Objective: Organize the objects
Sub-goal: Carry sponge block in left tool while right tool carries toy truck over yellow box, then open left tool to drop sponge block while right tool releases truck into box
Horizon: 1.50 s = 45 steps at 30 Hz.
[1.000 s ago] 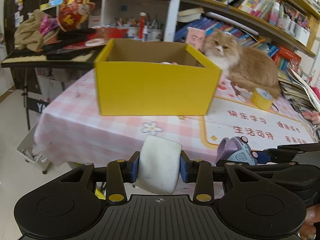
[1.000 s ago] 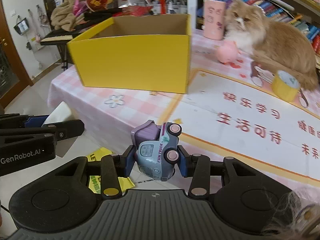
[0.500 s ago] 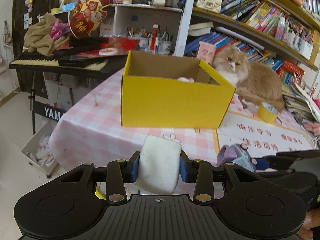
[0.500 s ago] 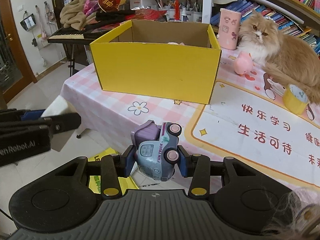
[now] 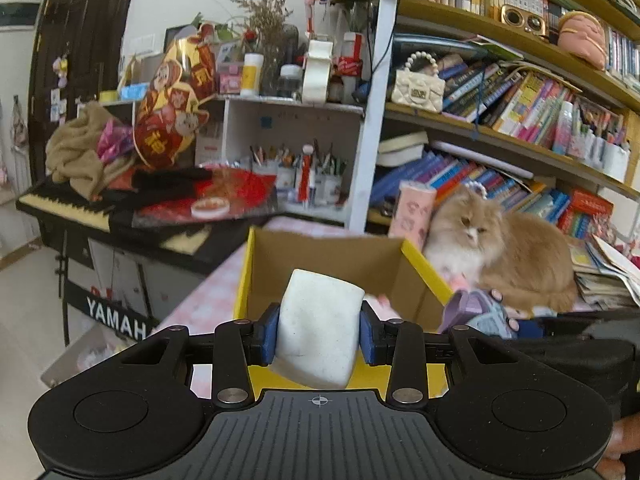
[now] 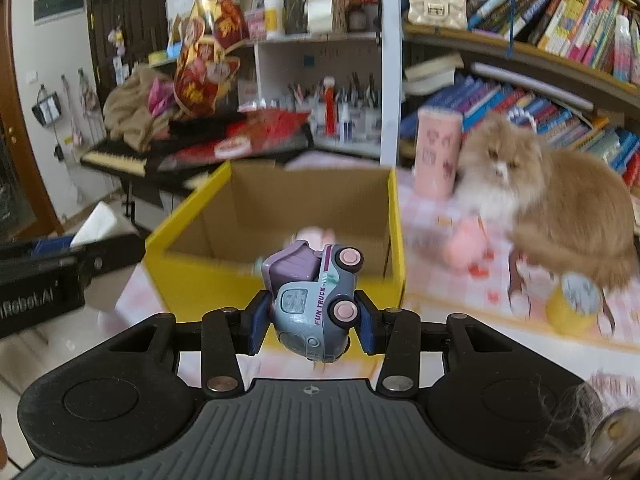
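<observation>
White block [image 5: 318,334]: clamped flank to flank in left gripper [image 5: 319,334], raised at near rim of yellow box [image 5: 424,270]; likely soft and light, best pinched mid-body. Toy truck [image 6: 316,298]: clamped tilted in right gripper [image 6: 312,322], above same box's near wall; apparently rigid, smooth plastic, slip-prone, best taken across flat sides, clear of wheels.

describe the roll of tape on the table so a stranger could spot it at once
Start at the yellow box on the pink checked table, then look right to the fluffy cat. The tape roll lies at its paws: yellow, round, unlike the pink toy nearby.
</observation>
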Motion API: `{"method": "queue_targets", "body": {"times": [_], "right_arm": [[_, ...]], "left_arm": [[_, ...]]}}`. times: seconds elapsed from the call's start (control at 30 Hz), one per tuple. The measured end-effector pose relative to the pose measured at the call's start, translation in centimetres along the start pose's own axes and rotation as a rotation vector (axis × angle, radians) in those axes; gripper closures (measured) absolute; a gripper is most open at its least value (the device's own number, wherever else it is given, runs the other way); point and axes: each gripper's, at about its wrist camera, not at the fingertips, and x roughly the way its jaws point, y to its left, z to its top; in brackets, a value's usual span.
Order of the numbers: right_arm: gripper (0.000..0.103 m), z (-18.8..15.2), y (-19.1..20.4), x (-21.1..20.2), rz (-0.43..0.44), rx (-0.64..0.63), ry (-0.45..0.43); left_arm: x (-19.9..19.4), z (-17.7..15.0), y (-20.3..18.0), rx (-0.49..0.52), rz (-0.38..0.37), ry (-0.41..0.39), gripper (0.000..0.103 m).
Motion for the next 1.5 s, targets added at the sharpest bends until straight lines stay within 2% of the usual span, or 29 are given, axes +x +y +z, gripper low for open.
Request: {"method": "queue_targets", "body": {"times": [0.2,0.43,0.53,0.73,0.87,1.03,1.1,1.13,1.17,1.2,1.37,1.5], "right_arm": [[0.062,4.1,-1.0,4.0,0.018,-0.008,-0.030],[0.062,7.0,-1.0,8.9,0.087,-0.043,0.009],[0.062,7.6,-0.7,11.3,0.122,-0.066,0.047],[0.062,7.8,0.2,17.0,0.184,-0.180,0.205],[0.063,7.5,0.7,19.0,0.226,-0.220,0.277],[0.064,7.2,1.5,19.4,0.249,-0.244,0.294],[0.063,7.2,1.7,19.3,0.260,-0.240,0.289],[0.061,7.3,1.7,19.1,0.266,-0.226,0.280],[0.054,7.4,1.6,18.8,0.271,-0.213,0.265],[0.051,7.6,1.6,18.5,0.277,-0.204,0.253],[0.052,8.4,1.3,16.2,0.252,-0.183,0.183],[0.052,8.8,0.6,13.3,0.213,-0.147,0.111]], "left_arm": [[4.8,1.3,-0.6,0.022,0.043,0.028,0.066],[9.2,1.0,-1.2,0.028,0.081,0.099,0.066],[10.7,0.6,-1.3,0.024,0.096,0.151,0.066],[12.1,-0.4,-1.2,0.015,0.124,0.228,0.066],[12.7,-1.0,-1.3,0.025,0.120,0.262,0.065],[12.5,-1.2,-1.6,0.041,0.134,0.254,0.062],[12.2,-1.1,-1.6,0.032,0.136,0.244,0.058],[12.0,-1.0,-1.5,0.026,0.133,0.235,0.053],[11.7,-0.9,-1.5,0.021,0.124,0.225,0.051],[11.4,-0.8,-1.5,0.019,0.118,0.217,0.051],[9.6,0.0,-1.2,0.016,0.121,0.156,0.049],[7.5,0.4,-0.5,-0.057,0.090,0.127,0.049]]}}
